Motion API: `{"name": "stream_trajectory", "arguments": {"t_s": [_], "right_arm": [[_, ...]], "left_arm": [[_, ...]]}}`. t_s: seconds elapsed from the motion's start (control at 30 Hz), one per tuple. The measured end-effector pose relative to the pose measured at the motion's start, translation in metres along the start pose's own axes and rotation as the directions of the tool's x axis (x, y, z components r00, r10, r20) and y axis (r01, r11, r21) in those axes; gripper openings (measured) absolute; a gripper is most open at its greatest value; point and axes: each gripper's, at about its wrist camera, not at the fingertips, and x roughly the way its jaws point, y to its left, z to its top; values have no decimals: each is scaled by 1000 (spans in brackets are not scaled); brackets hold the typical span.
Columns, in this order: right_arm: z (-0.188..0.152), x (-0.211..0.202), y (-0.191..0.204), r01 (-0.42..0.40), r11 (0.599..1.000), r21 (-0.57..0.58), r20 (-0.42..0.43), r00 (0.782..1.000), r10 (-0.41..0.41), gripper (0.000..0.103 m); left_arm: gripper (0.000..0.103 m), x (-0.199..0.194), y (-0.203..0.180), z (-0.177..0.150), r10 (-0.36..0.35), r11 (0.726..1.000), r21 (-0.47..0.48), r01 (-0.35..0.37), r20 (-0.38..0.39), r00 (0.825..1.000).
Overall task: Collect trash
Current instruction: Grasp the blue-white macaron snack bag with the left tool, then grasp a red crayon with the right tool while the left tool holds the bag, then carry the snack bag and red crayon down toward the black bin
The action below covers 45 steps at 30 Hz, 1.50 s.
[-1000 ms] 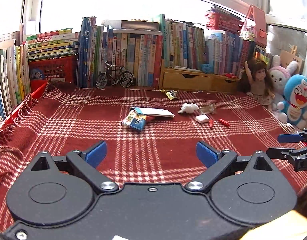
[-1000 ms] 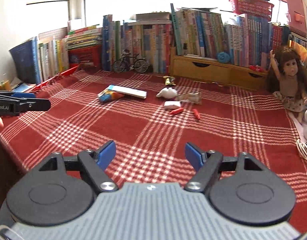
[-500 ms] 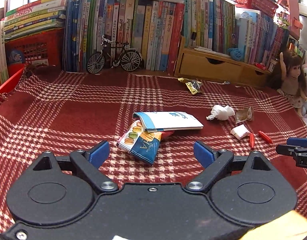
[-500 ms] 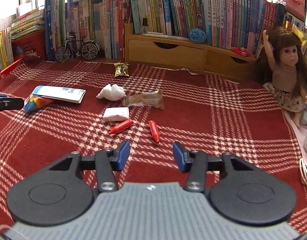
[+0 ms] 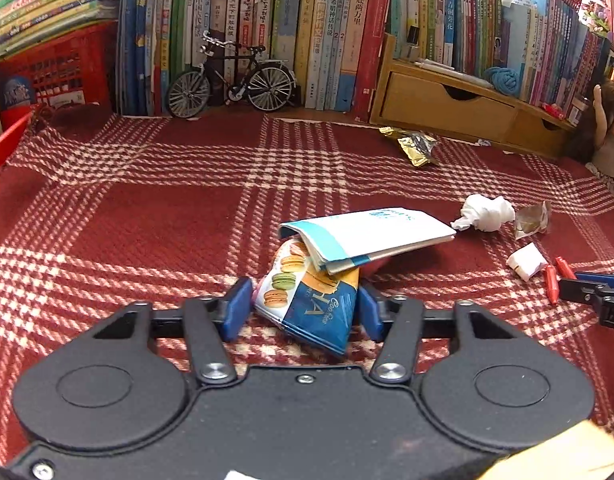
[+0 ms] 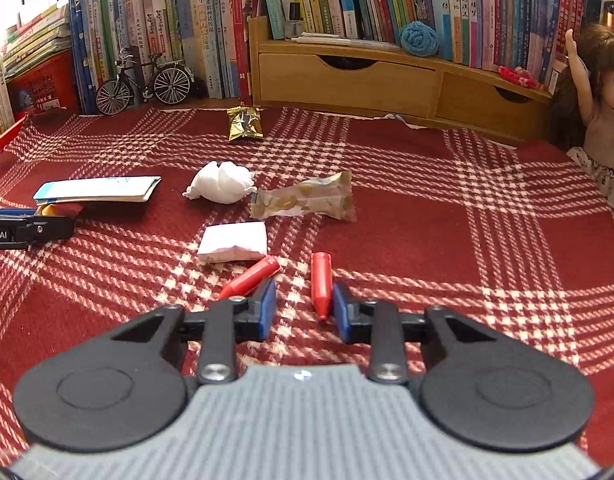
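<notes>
Both grippers are down on the red cloth [image 6: 447, 216], each at its own bit of trash — this is the grabbing step.

The left gripper [image 5: 303, 308] has just been closing. The snack bag [image 5: 307, 300] sits between its blue pads, and the pads look like they touch the bag's sides. The bag's far end is tucked under a white booklet [image 5: 371, 234].

The right gripper [image 6: 303, 308] has also just been closing. A red crayon [image 6: 321, 282] lies between its pads, right by the right pad, but the left pad is not on it yet — so it is not held. A second crayon [image 6: 251, 278] lies just outside the left pad.

Next, I think the right one must squeeze more, and the left must pull the bag out from under the booklet without dragging it along.

Other trash waits close by: a tissue ball [image 6: 221, 182], a brown wrapper [image 6: 307, 200], a folded paper [image 6: 233, 242] and a gold wrapper [image 6: 245, 122].

No bin shows anywhere. How hard the left pads press I cannot tell.
</notes>
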Motion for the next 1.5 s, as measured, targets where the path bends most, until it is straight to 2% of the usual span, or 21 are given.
{"name": "stream_trajectory", "arguments": {"t_s": [0.03, 0.13, 0.27, 0.57, 0.63, 0.7, 0.83, 1.0, 1.13, 1.17, 1.3, 1.5], "right_arm": [[-2, -2, 0, -4, 1000, -1, 7, 1000, 4, 26], [-6, -10, 1, -13, 1000, -2, 18, 1000, 13, 19], [-14, -26, 0, -33, 999, 7, 31, 999, 32, 17], [-28, -62, 7, -56, 998, -31, 58, 997, 58, 16], [-26, -63, 7, -13, 999, -30, 72, 997, 15, 42], [-20, -60, 6, 36, 999, -15, 85, 996, -35, 54], [-4, -37, -7, 41, 996, 78, 42, 998, -44, 54], [10, -3, -7, 75, 993, 92, -9, 997, -74, 49], [12, 11, -3, 91, 993, 81, -37, 995, -88, 20], [11, 9, -3, 78, 994, 81, -36, 996, -76, 16], [4, -11, -2, 33, 996, 85, -7, 999, -32, 14], [-13, -66, 5, -69, 996, 50, 48, 997, 66, 14]], "left_arm": [[43, -2, 1, -1, -3, 1000, 6, 3, -1, 1000], [39, -12, 5, -5, -17, 1000, -12, 17, -3, 1000], [38, -33, 8, -16, -34, 999, -38, 34, 3, 999], [38, -91, -2, -43, -86, 996, -21, 87, 42, 995], [38, -102, -3, -45, -93, 995, -20, 95, 56, 994], [38, -111, -3, -46, -106, 994, -16, 107, 67, 992], [38, -125, -5, -47, -127, 992, 6, 127, 82, 989], [38, -126, -6, -47, -150, 989, 14, 149, 83, 985], [38, -124, -4, -47, -159, 987, -5, 160, 75, 984], [38, -124, -4, -48, -163, 986, -6, 164, 74, 984], [38, -130, -6, -53, -171, 985, -10, 172, 84, 982], [38, -152, -12, -67, -194, 981, -8, 196, 85, 977]]}}
